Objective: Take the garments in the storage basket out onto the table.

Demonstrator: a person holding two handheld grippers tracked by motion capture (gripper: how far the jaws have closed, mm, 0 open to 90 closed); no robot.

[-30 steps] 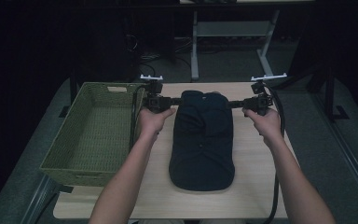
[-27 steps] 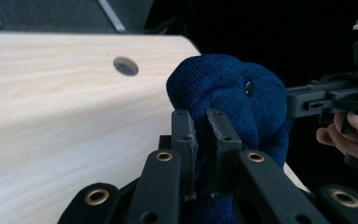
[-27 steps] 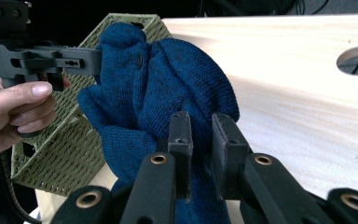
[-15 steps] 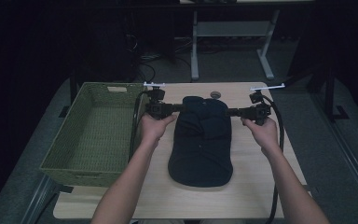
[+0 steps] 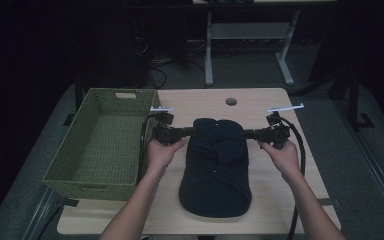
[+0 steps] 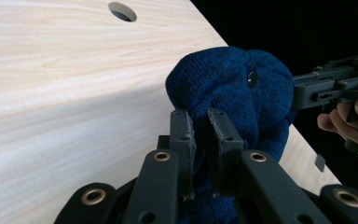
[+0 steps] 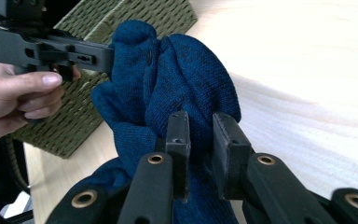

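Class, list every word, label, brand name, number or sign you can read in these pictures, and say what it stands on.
None: no readable text shows in these views.
The dark blue knitted garment shows a small button, no lettering.
The green woven basket has a pale patch at its far rim, too small to tell whether it bears writing.
The wooden table bears no marks.

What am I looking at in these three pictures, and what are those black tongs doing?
A person sits at a wooden table, holding hand-operated tongs in each hand. The high view looks down from above; the other two come from cameras riding on each pair of tongs. On the table lie a dark blue knitted garment and, beside it, a green woven basket. The left tongs pinch one side of the garment's far end, the right tongs the other. In each close-up, the jaws are clamped on knit fabric, with the other tongs showing farther off.
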